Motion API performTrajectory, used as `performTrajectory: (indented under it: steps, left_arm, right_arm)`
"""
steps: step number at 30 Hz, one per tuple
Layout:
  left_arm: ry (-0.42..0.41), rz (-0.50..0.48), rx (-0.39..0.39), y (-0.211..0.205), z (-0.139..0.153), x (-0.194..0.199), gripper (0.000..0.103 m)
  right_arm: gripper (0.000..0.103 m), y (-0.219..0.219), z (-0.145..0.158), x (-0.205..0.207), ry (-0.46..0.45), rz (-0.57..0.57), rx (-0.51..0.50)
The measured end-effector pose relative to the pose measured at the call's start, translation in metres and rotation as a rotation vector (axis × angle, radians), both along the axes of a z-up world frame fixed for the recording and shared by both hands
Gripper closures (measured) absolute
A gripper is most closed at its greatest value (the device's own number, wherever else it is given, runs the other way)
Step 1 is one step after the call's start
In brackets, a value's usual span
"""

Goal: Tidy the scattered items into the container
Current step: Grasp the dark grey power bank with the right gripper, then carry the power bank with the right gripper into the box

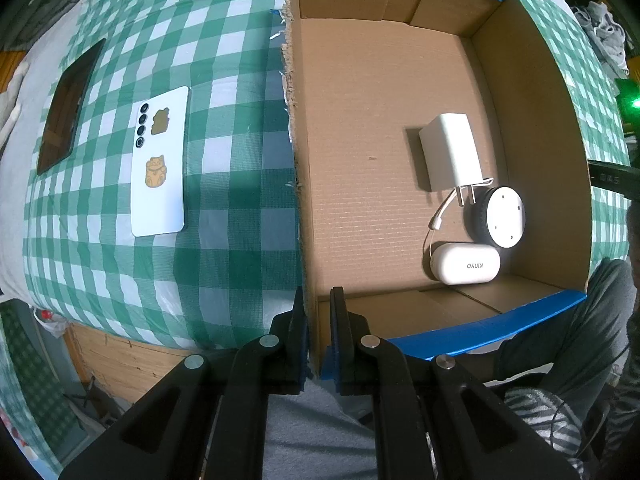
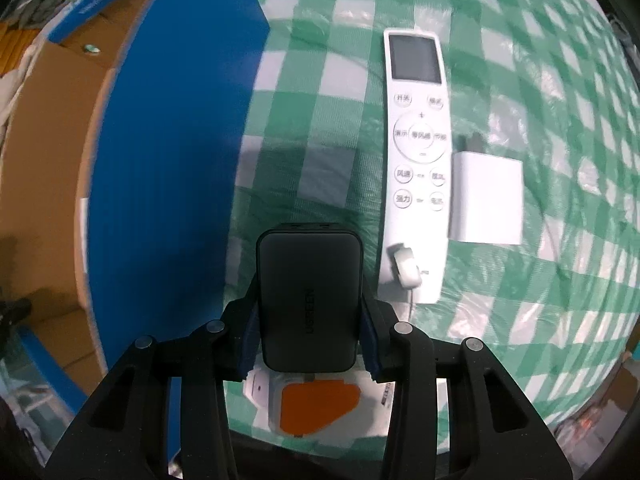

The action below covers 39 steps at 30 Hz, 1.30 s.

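Clamped at frame bottom, left gripper (image 1: 319, 334), jaws pinched narrow on the near wall of an open cardboard box (image 1: 304, 200) with blue-faced outer sides. Inside, on the brown floor toward the right wall: three white items, namely one wall charger (image 1: 454, 152) with prongs out, one round puck (image 1: 505, 216) with a black rim, one oval case (image 1: 466, 263) marked KINYO, a thin white cable (image 1: 438, 216) looped among them. Outside on the green-and-white checked cloth (image 1: 224, 168), left of the box: one white phone (image 1: 160, 164) face down with two gold stickers, one dark tablet (image 1: 68, 108) farther left. From the right wrist view, right gripper (image 2: 308, 334) closed on one black UGREEN power bank (image 2: 309, 300), pads pressing both long sides, just beside the box's blue wall. Beyond it, still on the cloth: one white remote (image 2: 418, 152), one small white clip (image 2: 406, 266) touching its lower end, one white charger block (image 2: 486, 198) just beside the remote, one white packet with an orange patch (image 2: 316, 406) beneath the power bank.
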<state>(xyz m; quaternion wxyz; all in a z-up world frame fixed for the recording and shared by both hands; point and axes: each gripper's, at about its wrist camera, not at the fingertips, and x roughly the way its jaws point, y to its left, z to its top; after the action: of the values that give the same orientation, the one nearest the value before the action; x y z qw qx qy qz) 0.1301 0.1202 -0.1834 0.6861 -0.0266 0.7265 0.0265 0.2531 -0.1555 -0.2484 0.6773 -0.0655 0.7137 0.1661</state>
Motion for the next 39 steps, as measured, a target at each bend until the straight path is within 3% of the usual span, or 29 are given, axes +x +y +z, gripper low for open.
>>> performTrajectory:
  steps: [13,18,23,28,39]
  left_arm:
    - [0.002,-0.001,0.004,0.001,0.000,-0.001,0.095]
    - [0.001,-0.004,0.003,0.002,-0.001,0.001,0.095]
    - [0.002,-0.002,0.004,0.002,-0.001,0.000,0.095]
    - [0.001,0.000,-0.001,0.003,-0.001,0.000,0.095]
    - [0.001,-0.002,0.000,0.003,-0.001,0.001,0.095]
  right_arm:
    - [0.063,-0.006,0.074,0.001,-0.051,0.021,0.033]
    - [0.063,0.013,0.116,-0.007,-0.093,0.071,0.063]
    - [0.063,0.033,0.132,-0.037,-0.126,0.133,0.112]
    - [0.063,0.076,0.130,-0.045,-0.125,0.195,0.130]
    - [0.063,0.124,0.081,-0.071,-0.051,0.273,0.066]
